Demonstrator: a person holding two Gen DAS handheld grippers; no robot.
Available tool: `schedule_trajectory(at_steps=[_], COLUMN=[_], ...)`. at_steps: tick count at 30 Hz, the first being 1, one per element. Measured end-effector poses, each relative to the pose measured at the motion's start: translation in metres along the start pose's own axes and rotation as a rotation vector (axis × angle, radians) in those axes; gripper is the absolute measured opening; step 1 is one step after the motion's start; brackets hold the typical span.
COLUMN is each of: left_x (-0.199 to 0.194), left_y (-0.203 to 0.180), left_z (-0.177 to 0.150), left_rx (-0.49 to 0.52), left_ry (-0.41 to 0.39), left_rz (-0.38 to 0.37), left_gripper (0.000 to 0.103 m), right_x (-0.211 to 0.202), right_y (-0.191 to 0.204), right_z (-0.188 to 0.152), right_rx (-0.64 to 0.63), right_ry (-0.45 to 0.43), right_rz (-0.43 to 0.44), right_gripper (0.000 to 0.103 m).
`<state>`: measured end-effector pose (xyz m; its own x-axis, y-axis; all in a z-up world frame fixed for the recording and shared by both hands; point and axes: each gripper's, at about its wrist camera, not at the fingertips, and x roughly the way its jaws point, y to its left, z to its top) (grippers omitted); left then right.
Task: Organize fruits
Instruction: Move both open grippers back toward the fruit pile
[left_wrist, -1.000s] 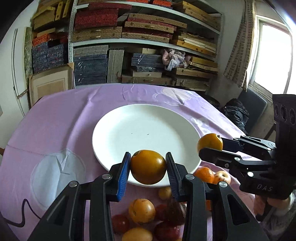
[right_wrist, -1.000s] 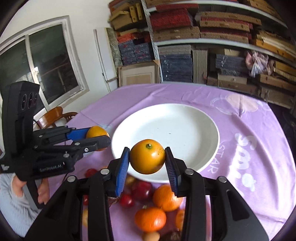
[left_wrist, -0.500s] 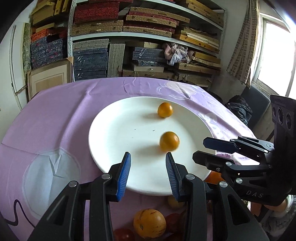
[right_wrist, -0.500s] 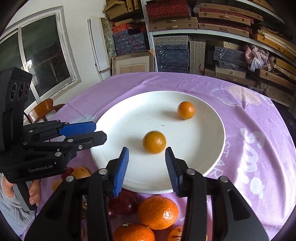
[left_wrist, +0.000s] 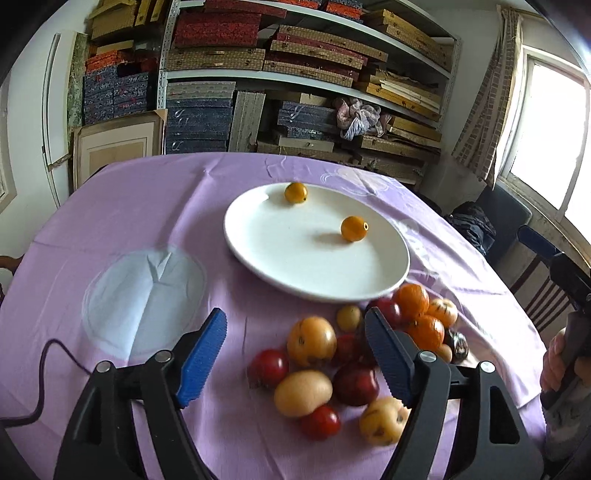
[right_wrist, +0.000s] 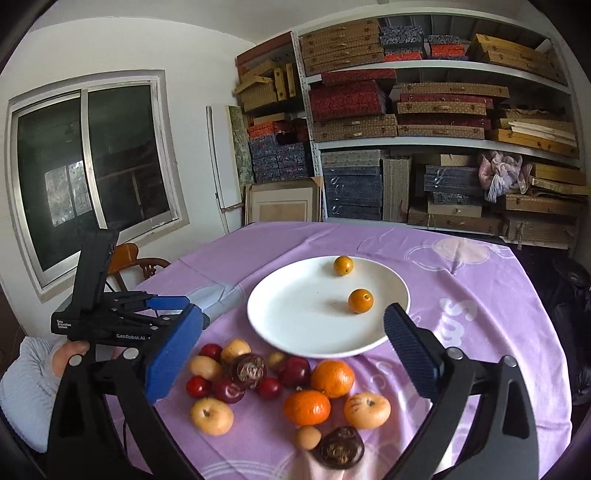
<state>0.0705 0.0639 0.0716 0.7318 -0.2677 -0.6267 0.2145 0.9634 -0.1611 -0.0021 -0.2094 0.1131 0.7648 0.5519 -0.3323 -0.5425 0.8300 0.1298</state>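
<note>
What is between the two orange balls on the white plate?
Nothing: only bare white plate lies between the far orange fruit and the near orange fruit, as both wrist views show.

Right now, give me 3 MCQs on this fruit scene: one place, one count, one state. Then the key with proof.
1. Where is the fruit pile?
A. on the plate
B. on the cloth, on the near side of the plate
C. on the shelf

2. How many fruits lie on the white plate?
A. none
B. two
C. five

3. How does the right claw stand?
A. open, empty
B. shut on an orange
C. shut on the plate rim

Key: B, the pile sits on the purple tablecloth before the plate; B, two small orange fruits rest on it; A, its jaws have just been opening and nothing lies between them.
</note>
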Motion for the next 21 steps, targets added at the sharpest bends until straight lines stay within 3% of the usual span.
schedule_trajectory(at_steps=[3, 7, 15, 21], left_x=[-0.002, 0.002, 0.018, 0.028], left_y=[-0.004, -0.009, -0.017, -0.015], left_z=[-0.031, -0.055, -0.049, -0.046], left_rx=[0.023, 0.058, 0.103, 0.089], left_ry=[0.025, 0.035, 0.049, 0.073], left_rz=[0.021, 0.066, 0.099, 0.054], left_gripper=[0.083, 0.084, 0.084, 0.084], right_x=[-0.016, -0.015, -0.009, -0.008], right_y=[-0.007, -0.023, -0.039, -0.036], right_z=[-0.028, -0.048, -0.047, -0.046], right_rx=[0.002, 0.045, 0.124, 0.130], right_ry=[-0.034, 0.010, 0.042, 0.047], right_rz=[-0.031, -0.053, -0.027, -0.029], right_gripper=[0.099, 0.099, 0.099, 0.099])
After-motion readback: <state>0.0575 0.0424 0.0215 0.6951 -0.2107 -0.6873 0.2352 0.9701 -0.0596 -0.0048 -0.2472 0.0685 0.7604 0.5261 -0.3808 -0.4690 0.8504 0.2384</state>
